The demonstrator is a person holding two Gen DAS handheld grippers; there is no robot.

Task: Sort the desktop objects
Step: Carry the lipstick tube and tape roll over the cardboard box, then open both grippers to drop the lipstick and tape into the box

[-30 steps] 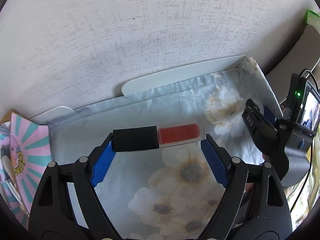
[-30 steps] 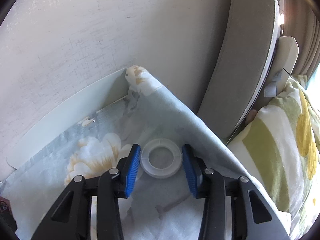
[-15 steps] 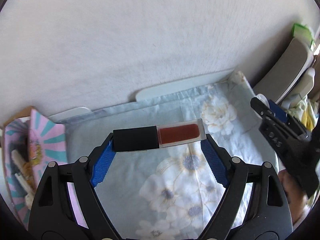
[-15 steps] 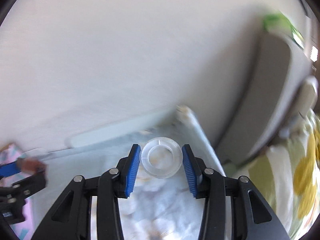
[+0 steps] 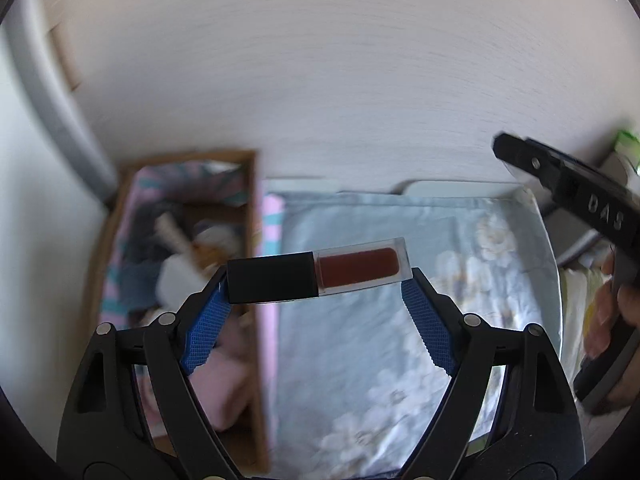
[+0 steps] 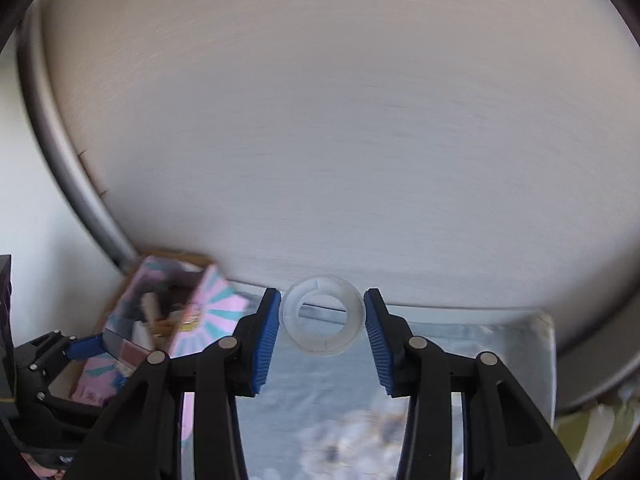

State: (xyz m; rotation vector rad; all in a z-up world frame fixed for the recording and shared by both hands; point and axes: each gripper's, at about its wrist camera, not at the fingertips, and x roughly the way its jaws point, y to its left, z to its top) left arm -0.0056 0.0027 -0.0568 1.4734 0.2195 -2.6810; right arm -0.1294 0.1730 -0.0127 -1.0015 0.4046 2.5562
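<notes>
Left tongs [image 5: 318, 294] clamped wide on a lip gloss tube [image 5: 319, 276], right tongs [image 6: 319, 322] pinching a clear tape ring [image 6: 322, 315], blurred box [image 5: 120, 216] contents indistinct at left, floral cloth [image 5: 400, 340] beneath.

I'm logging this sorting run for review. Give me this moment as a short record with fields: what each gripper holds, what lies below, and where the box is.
left gripper: shut on the lip gloss tube, gripped end to end, lying crosswise
lip gloss tube: black cap on the picture's left, clear body with dark red fill
right gripper: shut on the clear ring
surface below: floral cloth, pale blue
box: brown-rimmed, left of the cloth, holding blurred items
backdrop: pale wall
</notes>
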